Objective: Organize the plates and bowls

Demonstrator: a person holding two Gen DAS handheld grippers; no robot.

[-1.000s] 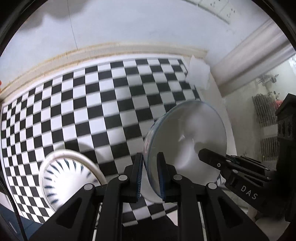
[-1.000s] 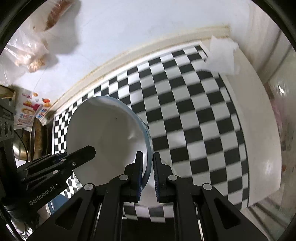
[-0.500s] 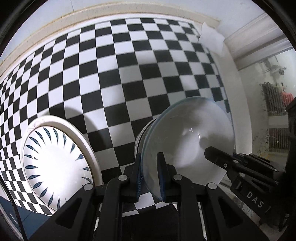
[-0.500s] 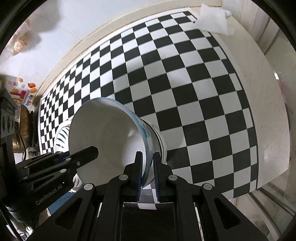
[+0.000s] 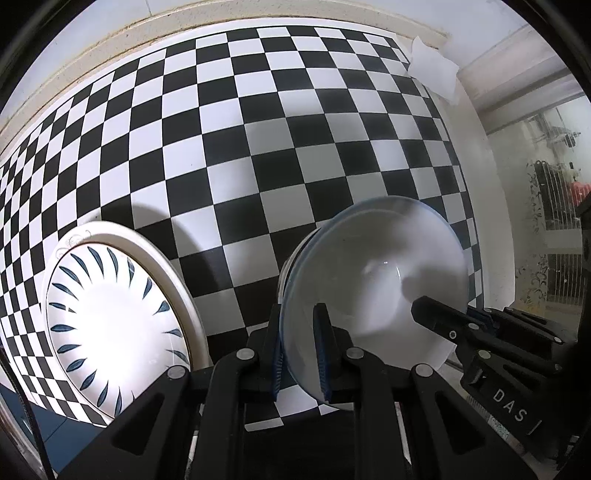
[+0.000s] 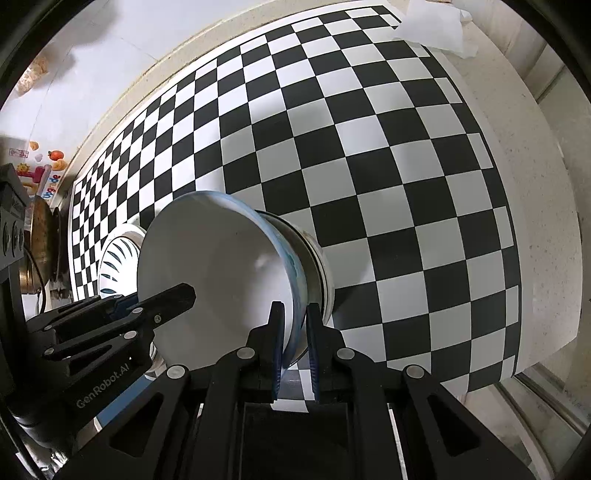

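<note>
Both tools grip one white bowl (image 5: 373, 291) by its blue-edged rim, from opposite sides: the left tool (image 5: 298, 347) has its fingers pinched on the rim with one pad inside and one outside, and the right tool (image 6: 295, 347) is clamped the same way on the facing stretch of rim. The bowl sits low over a second bowl (image 6: 314, 258), whose wider wall and foot show beneath it in the right wrist view, standing on the checkered cloth (image 6: 388, 166) toward the desk's near edge. The relation that counts is vertical — the held bowl's axis against that of the bowl below. In the right wrist view the two rims look nearly nested, though whether the upper one is fully seated or a little off the lower cannot be told. If it is down, my judgement is that the next move is simply to part both tools and draw them outward along the rim line; if not, a short level drop comes first. Neither hand is nearer — each holds its own side. The left wrist view shows what the other mostly hides: a plate (image 5: 110, 325) with blue leaf marks lying beside the bowls on the left, close but apart. Only the right wrist view shows the lower bowl plainly, and a crumpled tissue (image 6: 432, 22) at the far corner.
</note>
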